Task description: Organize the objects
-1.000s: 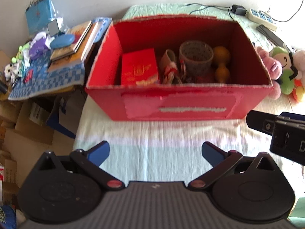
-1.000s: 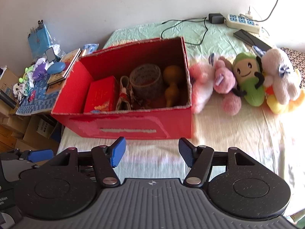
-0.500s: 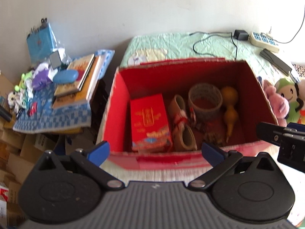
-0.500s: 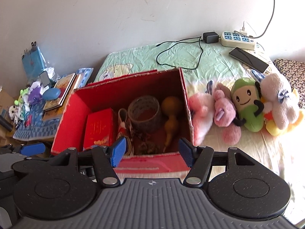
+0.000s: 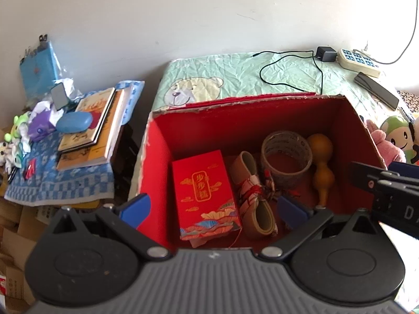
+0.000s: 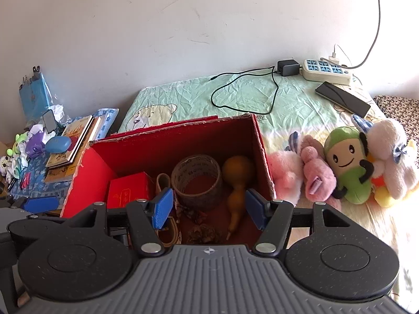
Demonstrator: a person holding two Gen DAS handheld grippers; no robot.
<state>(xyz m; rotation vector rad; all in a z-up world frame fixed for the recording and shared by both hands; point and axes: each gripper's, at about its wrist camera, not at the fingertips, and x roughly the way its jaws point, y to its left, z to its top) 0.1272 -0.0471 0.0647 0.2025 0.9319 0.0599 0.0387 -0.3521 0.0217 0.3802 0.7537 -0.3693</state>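
- Red cardboard box (image 5: 157, 162) sits open-topped on the bed (image 6: 248, 104), and serves as the landmark for all else.
- Inside the box, by its left wall, lies a red packet (image 5: 205, 193) with gold characters.
- Just right of the packet in the box is a beige curled band (image 5: 251, 198) with a red-and-white tassel.
- Further right inside the box stands a roll of clear tape (image 6: 196, 183), and a yellow gourd (image 6: 237, 185) lies between it and the right wall.
- Outside the box's right wall, plush toys lie in a row on the bed: a pink one (image 6: 314, 175) nearest, a green one (image 6: 348, 167) beyond it.
- Left of the box, books (image 5: 91, 128) are stacked on a blue checked cloth (image 5: 60, 183).
- Behind the box, a power strip (image 6: 327, 72) and a phone (image 6: 343, 99) rest on the bed.
- Left tool (image 5: 212, 209) hangs above the box's near edge, jaws spread wide, holding nothing.
- Right tool (image 6: 207, 209) hangs over the box's right half, jaws apart and empty.
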